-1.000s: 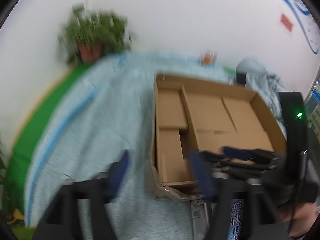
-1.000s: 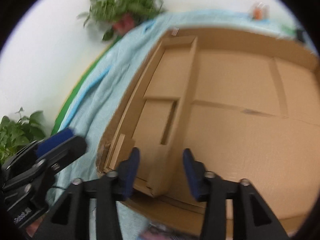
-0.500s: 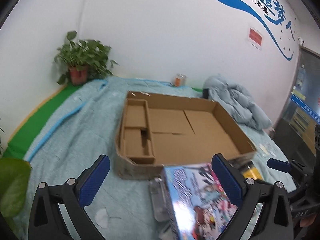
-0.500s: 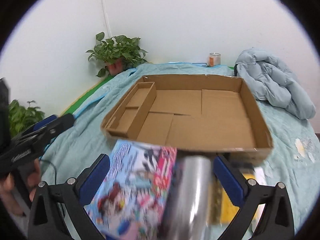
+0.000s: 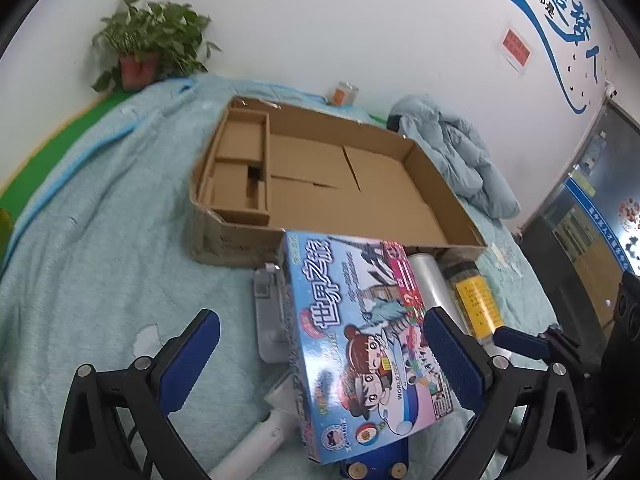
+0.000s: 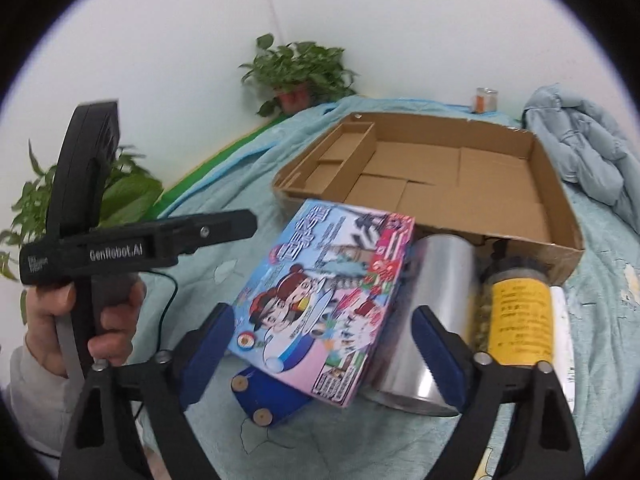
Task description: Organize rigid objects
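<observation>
Your left gripper [image 5: 320,356] stands spread wide and holds nothing. Your right gripper [image 6: 320,340] is narrowing its jaws slightly, yet nothing is pinched between them. A second ago both grippers were over the cardboard box [image 5: 448,184]; now they have pulled back and hang over the pile in front of it, so the sorting has yet to start and a first pick is coming.

Count what waits on the blue blanket [image 5: 100,260]: one colourful game box [image 5: 360,340] lying slanted on top, one shiny metal can [image 6: 432,312], one jar with a yellow label [image 6: 520,316], one grey clip-like piece [image 5: 268,320] and one white handle [image 5: 256,444]. The cardboard box is empty, with one large section and a narrow divided strip.
</observation>
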Demonstrator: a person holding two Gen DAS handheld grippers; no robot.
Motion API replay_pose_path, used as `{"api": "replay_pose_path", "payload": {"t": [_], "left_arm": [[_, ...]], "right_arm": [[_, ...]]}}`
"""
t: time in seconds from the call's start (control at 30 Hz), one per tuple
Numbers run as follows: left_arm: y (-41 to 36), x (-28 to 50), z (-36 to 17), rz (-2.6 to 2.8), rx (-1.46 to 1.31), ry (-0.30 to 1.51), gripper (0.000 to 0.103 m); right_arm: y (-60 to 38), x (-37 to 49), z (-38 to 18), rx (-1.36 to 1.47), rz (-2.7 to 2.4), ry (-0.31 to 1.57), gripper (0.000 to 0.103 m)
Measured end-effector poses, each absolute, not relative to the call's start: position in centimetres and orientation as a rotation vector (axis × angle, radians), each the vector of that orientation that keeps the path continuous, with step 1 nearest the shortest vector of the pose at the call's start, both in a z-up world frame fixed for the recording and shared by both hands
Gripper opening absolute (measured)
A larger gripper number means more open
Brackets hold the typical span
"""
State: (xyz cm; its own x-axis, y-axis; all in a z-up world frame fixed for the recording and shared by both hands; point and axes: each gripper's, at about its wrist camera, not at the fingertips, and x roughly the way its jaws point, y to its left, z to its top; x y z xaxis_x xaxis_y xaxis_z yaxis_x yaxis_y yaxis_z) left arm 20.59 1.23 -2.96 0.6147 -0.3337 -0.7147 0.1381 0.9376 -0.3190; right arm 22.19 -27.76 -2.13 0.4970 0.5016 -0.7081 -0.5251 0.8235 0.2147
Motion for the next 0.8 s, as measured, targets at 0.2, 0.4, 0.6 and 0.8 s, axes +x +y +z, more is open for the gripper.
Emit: {"api": "replay_pose_path", "payload": {"t": [0.2,0.4,0.6,0.8], "left_arm": [[0.4,22.9,-5.1,-0.369,-0.269,0.976,0.102],[-0.9,24.7,-7.4,-0.393,-0.236,1.059,0.102],[-1.8,26.1,-9.9,-0.402,-0.215,1.151,0.091],[-1.6,26.2,-10.3,-0.369,-0.236,1.12,0.083]], "right_arm": [[-26.2,22.6,-4.3,-0.035,0.68,0.898,0.102],[-25.3,24.6,-6.3,-0.032,0.622,1.001,0.102],[-23.6,25.5,-7.6,-0.032,0.621,1.035,0.103],[-22.8,26.1,-8.4,-0.015,0.576,1.062,0.103]]}}
